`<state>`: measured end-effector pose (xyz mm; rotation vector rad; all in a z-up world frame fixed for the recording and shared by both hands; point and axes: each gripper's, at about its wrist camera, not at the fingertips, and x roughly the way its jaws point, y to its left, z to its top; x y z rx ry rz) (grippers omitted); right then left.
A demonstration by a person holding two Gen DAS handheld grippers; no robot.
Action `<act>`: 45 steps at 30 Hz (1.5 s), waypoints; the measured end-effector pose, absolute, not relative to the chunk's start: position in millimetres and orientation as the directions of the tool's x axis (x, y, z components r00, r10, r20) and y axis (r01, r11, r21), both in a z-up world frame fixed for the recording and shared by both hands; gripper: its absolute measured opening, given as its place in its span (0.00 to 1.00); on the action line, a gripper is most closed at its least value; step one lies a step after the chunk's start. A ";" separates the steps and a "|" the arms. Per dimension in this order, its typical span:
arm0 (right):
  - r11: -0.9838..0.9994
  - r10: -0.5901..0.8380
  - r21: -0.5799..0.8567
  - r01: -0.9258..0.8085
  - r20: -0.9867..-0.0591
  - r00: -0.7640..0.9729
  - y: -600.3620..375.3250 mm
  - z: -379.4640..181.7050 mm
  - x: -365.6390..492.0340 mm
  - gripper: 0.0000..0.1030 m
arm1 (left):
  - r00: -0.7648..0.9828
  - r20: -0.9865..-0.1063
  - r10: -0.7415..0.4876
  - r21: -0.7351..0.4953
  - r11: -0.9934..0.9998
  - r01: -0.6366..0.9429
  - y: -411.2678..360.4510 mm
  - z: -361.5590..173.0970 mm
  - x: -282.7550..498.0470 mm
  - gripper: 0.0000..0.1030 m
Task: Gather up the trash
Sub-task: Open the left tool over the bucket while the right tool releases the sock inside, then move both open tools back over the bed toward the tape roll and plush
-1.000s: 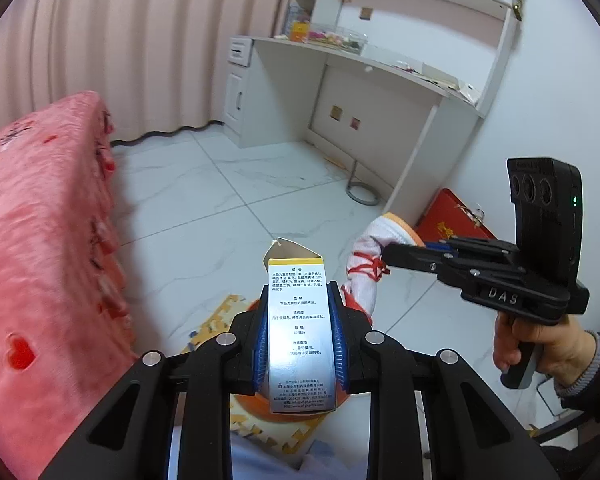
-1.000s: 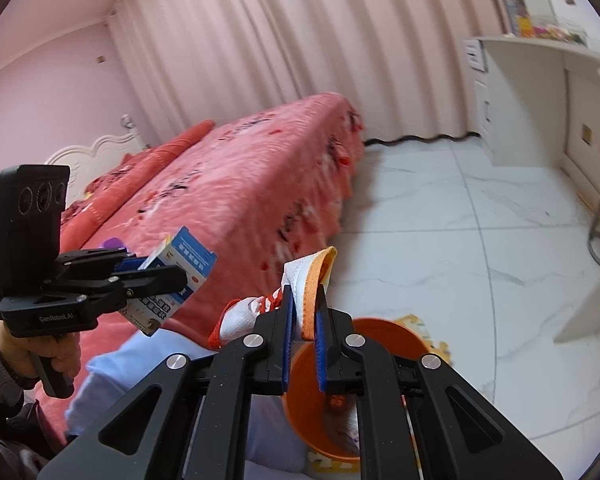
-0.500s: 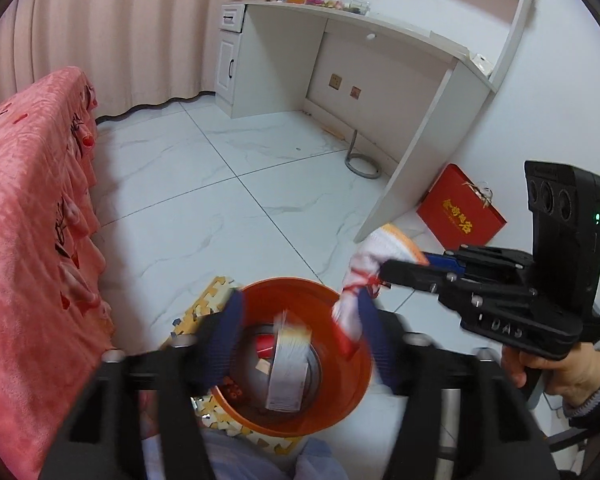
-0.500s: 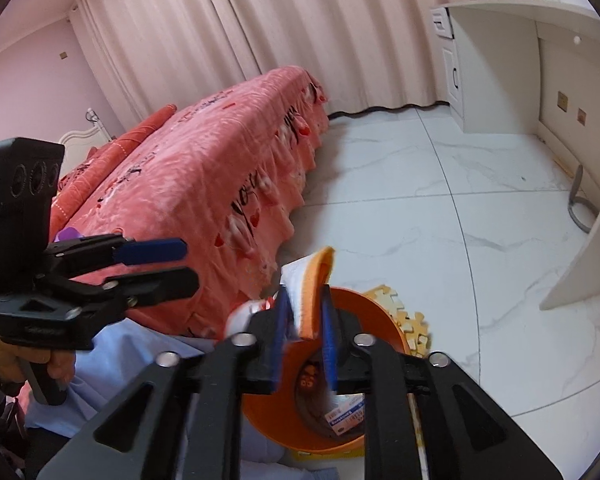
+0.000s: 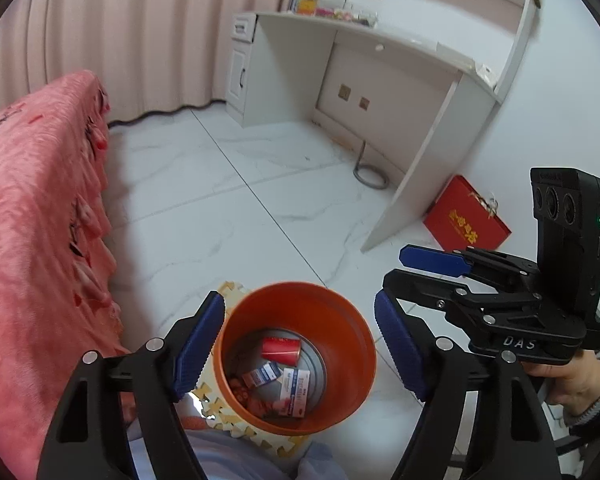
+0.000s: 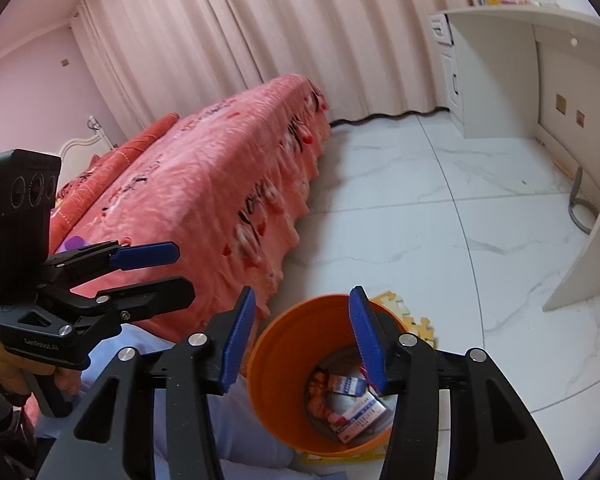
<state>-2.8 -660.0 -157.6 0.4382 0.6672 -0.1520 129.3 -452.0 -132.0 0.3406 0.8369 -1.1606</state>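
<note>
Over the orange bin (image 5: 298, 354) on the floor by the bed's corner, both tools, left (image 5: 300, 354) and right (image 6: 300, 338), are opening and now empty; the box (image 5: 296, 392) and wrapper have dropped inside, so this load is binned.

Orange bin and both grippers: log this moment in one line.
left gripper: opening, empty | right gripper: opening, empty | orange bin: holds boxes, red cup
</note>
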 end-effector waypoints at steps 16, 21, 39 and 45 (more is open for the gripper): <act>0.952 0.167 0.307 -0.008 -0.495 0.852 -525.3 -66.4 8.8 0.83 | 0.481 -0.594 -0.645 -0.086 0.646 0.759 -310.2 -54.5 112.2 0.92; 0.947 0.266 0.292 -0.132 -0.483 0.834 -468.5 -54.8 23.0 0.85 | 0.576 -0.585 -0.571 -0.075 0.745 0.663 -252.8 -45.5 105.4 0.93; 0.825 0.560 0.243 -0.510 -0.477 0.678 -258.3 -29.7 80.3 0.95 | 0.778 -0.584 -0.232 -0.112 0.972 0.205 -34.9 -45.2 79.9 0.93; 0.784 0.605 0.228 -0.577 -0.488 0.630 -209.3 -30.4 104.7 0.95 | 0.791 -0.594 -0.149 -0.126 0.988 0.092 17.8 -52.9 79.5 0.93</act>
